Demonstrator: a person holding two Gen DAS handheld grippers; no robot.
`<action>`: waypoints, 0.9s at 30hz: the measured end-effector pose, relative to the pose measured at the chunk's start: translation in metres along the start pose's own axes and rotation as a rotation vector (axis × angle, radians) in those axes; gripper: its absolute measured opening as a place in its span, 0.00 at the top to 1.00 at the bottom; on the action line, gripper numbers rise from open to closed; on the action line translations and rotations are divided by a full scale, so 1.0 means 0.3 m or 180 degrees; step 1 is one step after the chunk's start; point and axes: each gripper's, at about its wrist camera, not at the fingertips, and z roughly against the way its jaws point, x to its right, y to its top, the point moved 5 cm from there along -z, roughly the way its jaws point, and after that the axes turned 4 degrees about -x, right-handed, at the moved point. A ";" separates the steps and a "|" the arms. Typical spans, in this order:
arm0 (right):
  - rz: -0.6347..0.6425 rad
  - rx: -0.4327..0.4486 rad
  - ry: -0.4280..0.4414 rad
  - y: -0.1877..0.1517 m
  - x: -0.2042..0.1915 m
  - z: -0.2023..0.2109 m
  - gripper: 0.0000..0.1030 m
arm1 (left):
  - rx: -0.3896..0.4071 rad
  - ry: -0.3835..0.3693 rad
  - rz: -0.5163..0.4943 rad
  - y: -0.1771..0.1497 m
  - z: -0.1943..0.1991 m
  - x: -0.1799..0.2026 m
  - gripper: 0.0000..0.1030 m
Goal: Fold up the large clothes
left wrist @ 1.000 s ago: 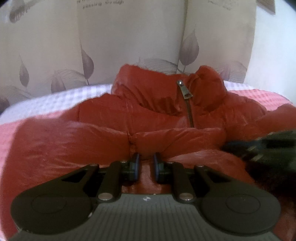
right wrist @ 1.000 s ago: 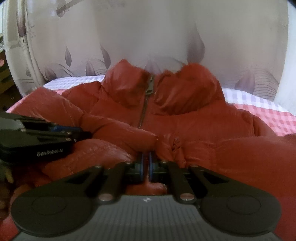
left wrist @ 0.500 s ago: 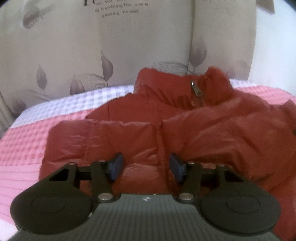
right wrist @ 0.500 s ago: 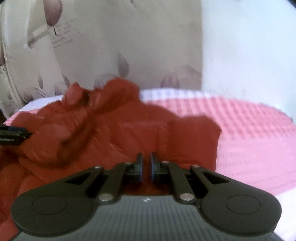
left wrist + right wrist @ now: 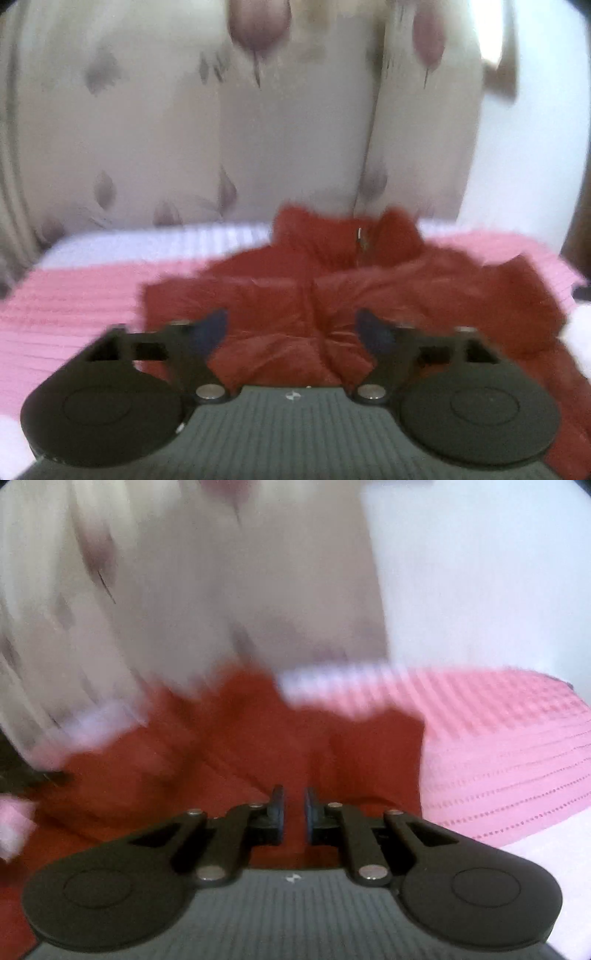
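A red puffer jacket [image 5: 332,284] lies folded on a pink checked bedspread [image 5: 74,299], its collar and zipper toward the far headboard. My left gripper [image 5: 291,328] is open and empty, raised above the jacket's near edge. In the right wrist view the jacket [image 5: 229,746] fills the lower left, blurred by motion. My right gripper [image 5: 293,812] has its jaws nearly together with a narrow gap; I cannot tell whether fabric sits between them.
A cream headboard with a leaf pattern [image 5: 221,129] stands behind the bed. A white wall [image 5: 480,572] is at the right. Bare pink bedspread [image 5: 509,746] lies right of the jacket. The left gripper's dark body [image 5: 22,775] shows at the left edge.
My left gripper opened, let go of the jacket, and pulled back and up. My right gripper swung right along the jacket's side and also rose; both views are now motion-blurred.
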 end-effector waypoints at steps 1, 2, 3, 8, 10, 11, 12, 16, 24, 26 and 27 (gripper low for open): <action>-0.0016 0.0027 0.0202 -0.011 -0.020 0.095 0.74 | 0.0152 0.0025 0.0004 -0.020 0.102 -0.027 0.03; -0.0031 -0.0034 0.0324 -0.036 -0.034 0.170 0.55 | 0.0241 0.0007 0.0011 -0.051 0.189 -0.051 0.00; -0.0052 -0.0086 0.0390 -0.076 -0.048 0.252 0.42 | 0.0252 -0.0039 -0.0002 -0.080 0.251 -0.067 0.00; -0.0171 -0.0147 0.0464 -0.376 -0.077 0.625 0.05 | -0.0007 -0.0206 -0.0057 -0.309 0.495 -0.137 0.00; -0.0257 -0.0253 0.0450 -0.484 -0.084 0.706 0.05 | -0.0048 -0.0157 -0.0075 -0.395 0.545 -0.149 0.00; -0.0255 -0.0295 0.0395 -0.531 -0.092 0.729 0.05 | -0.0113 -0.0228 -0.0005 -0.441 0.555 -0.156 0.00; -0.0238 -0.0322 0.0380 -0.563 -0.099 0.742 0.05 | -0.0201 -0.0335 0.0091 -0.476 0.559 -0.167 0.00; -0.0450 -0.0335 0.0398 -0.634 -0.080 0.729 0.06 | -0.0402 -0.0457 0.0161 -0.579 0.546 -0.149 0.02; -0.0953 -0.0482 0.0631 -0.681 -0.054 0.611 0.52 | -0.0882 -0.0820 0.0793 -0.693 0.433 -0.119 0.17; -0.1097 -0.0445 0.0733 -0.683 -0.042 0.609 0.62 | -0.0889 -0.0799 0.0831 -0.696 0.416 -0.121 0.23; -0.1149 -0.0438 0.0756 -0.684 -0.033 0.607 0.66 | -0.0882 -0.0763 0.0813 -0.693 0.418 -0.121 0.40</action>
